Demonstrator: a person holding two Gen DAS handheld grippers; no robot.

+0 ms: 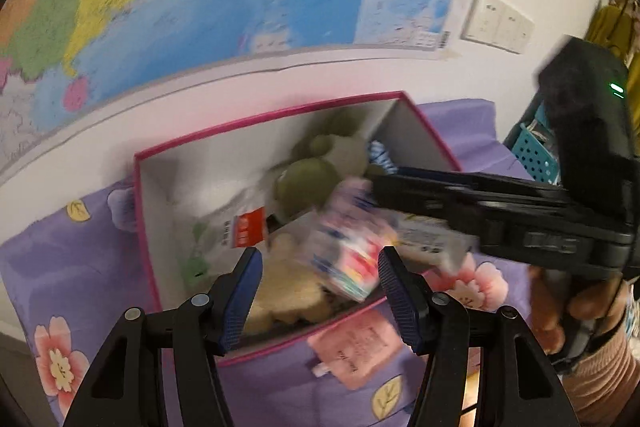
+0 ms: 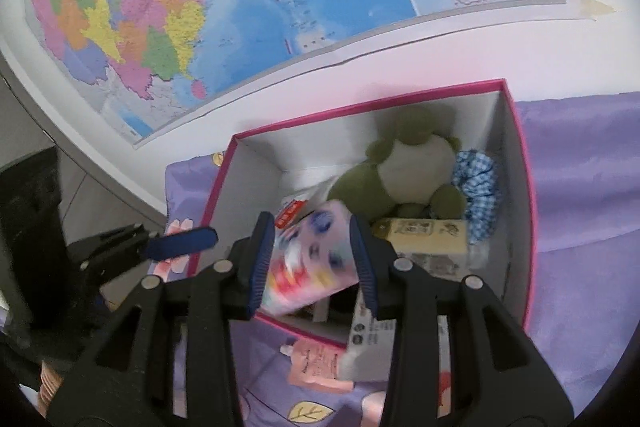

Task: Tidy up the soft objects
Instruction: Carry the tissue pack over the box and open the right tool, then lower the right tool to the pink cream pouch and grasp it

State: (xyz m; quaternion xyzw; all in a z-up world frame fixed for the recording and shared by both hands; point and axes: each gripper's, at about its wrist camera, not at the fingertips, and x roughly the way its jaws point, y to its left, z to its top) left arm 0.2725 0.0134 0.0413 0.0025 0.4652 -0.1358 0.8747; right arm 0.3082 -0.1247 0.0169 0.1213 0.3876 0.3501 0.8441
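Right claw grips a tissue pack above the box's 7 o'clock corner; left claw hangs open, empty. Step in hand, I judge: stowing. Next: lower toward 12 o'clock beside the frog, then release.

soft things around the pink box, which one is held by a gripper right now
The pink patterned pack, clamped between the right gripper pads over the box. The green plush and checked cloth lie inside, untouched.
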